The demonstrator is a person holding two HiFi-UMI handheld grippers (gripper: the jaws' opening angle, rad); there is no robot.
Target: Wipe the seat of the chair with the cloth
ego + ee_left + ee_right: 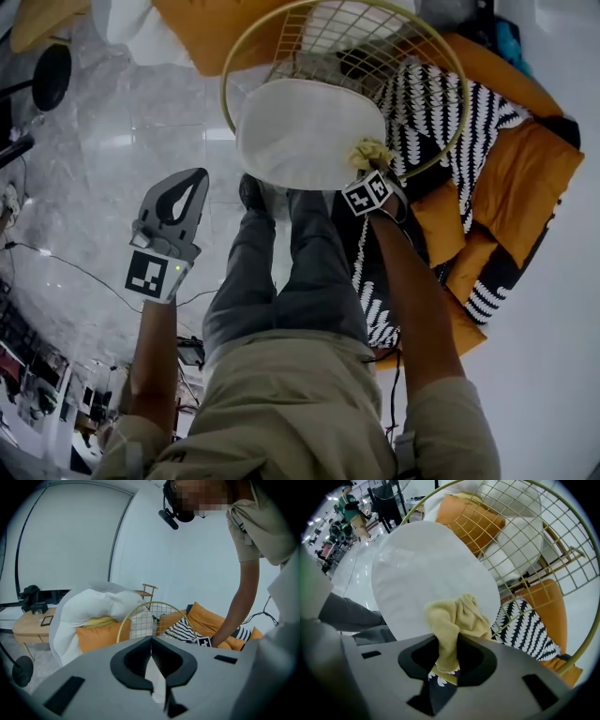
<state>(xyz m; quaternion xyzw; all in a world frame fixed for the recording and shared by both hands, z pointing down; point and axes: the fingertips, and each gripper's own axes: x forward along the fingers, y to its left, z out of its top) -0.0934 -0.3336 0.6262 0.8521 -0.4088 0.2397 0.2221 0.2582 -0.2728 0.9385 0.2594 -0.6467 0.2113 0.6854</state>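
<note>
Right gripper view shows the right gripper (449, 656) with its fingers (480, 663) closed upon the yellow cloth (457, 618). The cloth is bunched and touches the white seat (426, 569) of the wire chair (520, 541), at the seat's 4 o'clock edge in the head view. The left gripper (172, 214) hangs aside at 9 o'clock, fingers together and empty. I judge the wiping is in hand; next, the cloth should be pressed down and swept toward 10 o'clock.
</note>
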